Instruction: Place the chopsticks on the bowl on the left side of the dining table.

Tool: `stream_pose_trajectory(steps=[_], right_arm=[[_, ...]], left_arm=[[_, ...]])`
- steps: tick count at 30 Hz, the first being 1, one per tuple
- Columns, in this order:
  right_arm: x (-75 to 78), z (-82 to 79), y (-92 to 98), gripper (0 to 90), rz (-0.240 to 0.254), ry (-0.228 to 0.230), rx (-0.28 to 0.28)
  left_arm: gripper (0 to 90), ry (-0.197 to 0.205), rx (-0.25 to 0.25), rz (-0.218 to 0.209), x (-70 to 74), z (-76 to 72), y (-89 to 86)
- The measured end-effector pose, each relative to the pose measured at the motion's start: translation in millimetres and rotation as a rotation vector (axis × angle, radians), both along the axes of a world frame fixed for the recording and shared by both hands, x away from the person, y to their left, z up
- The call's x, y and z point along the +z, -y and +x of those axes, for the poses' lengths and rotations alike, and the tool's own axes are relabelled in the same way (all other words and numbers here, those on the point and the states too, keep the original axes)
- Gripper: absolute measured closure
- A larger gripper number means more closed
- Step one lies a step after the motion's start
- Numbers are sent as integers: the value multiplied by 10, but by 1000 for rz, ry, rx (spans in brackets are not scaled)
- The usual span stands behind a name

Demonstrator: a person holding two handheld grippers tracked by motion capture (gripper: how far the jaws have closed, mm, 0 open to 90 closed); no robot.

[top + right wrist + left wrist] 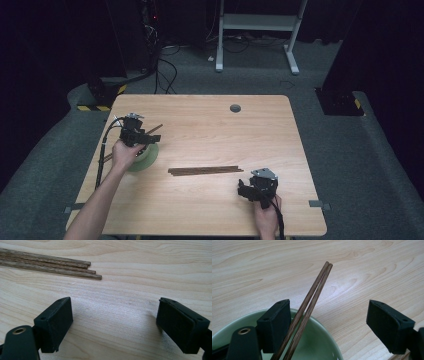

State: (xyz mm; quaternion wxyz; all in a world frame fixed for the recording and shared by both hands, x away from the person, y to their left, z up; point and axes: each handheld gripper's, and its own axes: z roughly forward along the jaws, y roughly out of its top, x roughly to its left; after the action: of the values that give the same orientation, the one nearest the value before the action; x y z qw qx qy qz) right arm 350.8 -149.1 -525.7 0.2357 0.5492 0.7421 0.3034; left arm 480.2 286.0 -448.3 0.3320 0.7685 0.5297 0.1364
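Note:
A pale green bowl (145, 156) sits near the table's left edge, under my left gripper (135, 134). Two dark wooden chopsticks (312, 300) lie across the bowl (322, 340), their tips sticking out past its rim over the table. The left gripper (329, 317) hangs open above them, with the sticks close beside its left jaw and not clamped. A bundle of dark chopsticks (205, 170) lies flat at the table's middle. My right gripper (248, 189) is open, low over bare wood just right of the bundle's ends (75, 268).
The wooden table (210, 125) has a round grommet hole (235, 108) near its far edge. Cables trail from both grippers. Beyond the table stand a white desk frame (257, 30) and dark equipment on the grey floor.

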Motion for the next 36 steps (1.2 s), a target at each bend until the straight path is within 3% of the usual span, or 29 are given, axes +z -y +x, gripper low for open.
stream_pose_trajectory(steps=[36], right_arm=[[0,0,1,133,0,0,1]], left_arm=[[232,-25,-88,-23,39,-163,106]])
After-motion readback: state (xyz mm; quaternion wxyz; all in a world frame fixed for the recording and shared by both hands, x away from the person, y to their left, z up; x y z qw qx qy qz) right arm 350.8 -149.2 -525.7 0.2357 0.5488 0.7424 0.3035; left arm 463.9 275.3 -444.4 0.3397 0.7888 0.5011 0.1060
